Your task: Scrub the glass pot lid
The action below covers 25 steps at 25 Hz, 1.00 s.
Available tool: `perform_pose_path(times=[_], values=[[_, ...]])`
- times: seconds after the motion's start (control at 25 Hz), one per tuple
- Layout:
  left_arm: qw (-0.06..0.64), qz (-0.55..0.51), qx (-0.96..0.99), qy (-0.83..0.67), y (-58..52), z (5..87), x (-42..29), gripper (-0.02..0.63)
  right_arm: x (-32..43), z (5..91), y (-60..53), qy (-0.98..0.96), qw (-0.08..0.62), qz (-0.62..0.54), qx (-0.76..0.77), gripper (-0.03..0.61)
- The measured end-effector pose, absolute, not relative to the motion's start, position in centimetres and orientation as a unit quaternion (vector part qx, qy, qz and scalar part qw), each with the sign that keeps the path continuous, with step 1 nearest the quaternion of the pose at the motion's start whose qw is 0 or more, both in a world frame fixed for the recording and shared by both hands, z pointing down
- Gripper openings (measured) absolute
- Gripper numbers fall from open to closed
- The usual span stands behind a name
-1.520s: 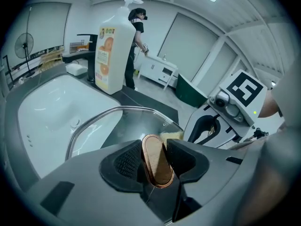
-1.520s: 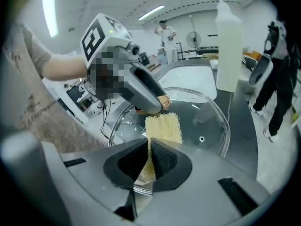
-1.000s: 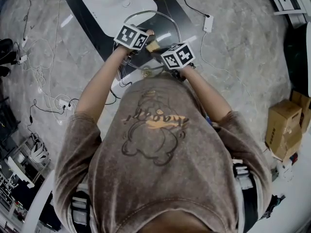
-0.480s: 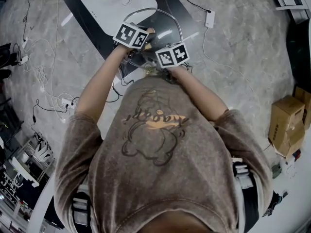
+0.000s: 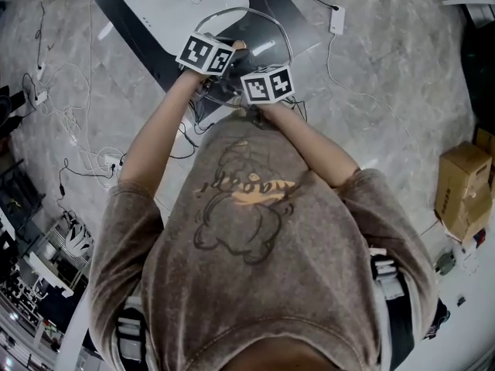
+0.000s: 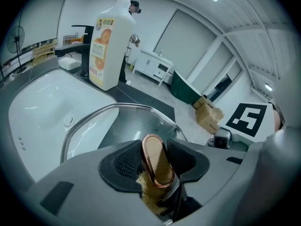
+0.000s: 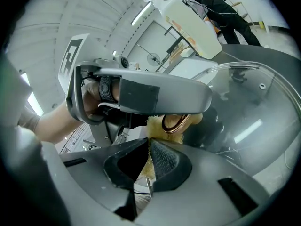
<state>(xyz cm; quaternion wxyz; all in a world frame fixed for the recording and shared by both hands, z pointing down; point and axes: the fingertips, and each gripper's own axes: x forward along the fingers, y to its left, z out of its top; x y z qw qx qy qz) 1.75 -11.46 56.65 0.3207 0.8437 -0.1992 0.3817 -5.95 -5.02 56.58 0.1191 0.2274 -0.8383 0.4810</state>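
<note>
As the left gripper [image 6: 155,158] holds the glass lid [image 6: 127,126] by its knob [image 6: 157,171], jaws just easing apart, the lid spreads beyond it, right of the sink [image 6: 42,107]. The right gripper [image 7: 148,161], clamped on a yellow scrub pad [image 7: 156,124], meets the knob's near side from the right.

I see the clear, round, steel-rimmed glass pot lid [image 6: 129,126] held off the dark countertop [image 5: 166,72], over its near edge and just beside the white basin [image 5: 170,6]. It stands tilted on edge. Its oval knob [image 6: 156,161], wood-coloured with a copper rim, sits between the pads of my left gripper [image 6: 155,159], whose jaws are opening. A yellow fibrous scrub pad [image 7: 154,125], pinched in my right gripper [image 7: 148,163], presses against the knob's base.
</note>
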Motion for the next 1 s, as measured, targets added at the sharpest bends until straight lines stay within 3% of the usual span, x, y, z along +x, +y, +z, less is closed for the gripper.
perform_pose_path(times=[0.6, 0.88, 1.0], values=[[0.334, 0.396, 0.839, -0.166, -11.3, 56.9, 2.4, 0.192, -9.2, 53.5, -1.5, -0.854, 0.099, 0.49, 0.145, 0.015], [0.331, 0.396, 0.84, -0.167, -11.3, 57.0, 2.3, 0.193, -8.8, 56.0, -2.0, -0.851, 0.127, 0.464, 0.212, 0.015], [0.331, 0.396, 0.84, -0.168, -11.3, 57.0, 2.3, 0.193, -6.8, 57.6, -2.2, -0.844, 0.178, 0.438, 0.255, 0.015]])
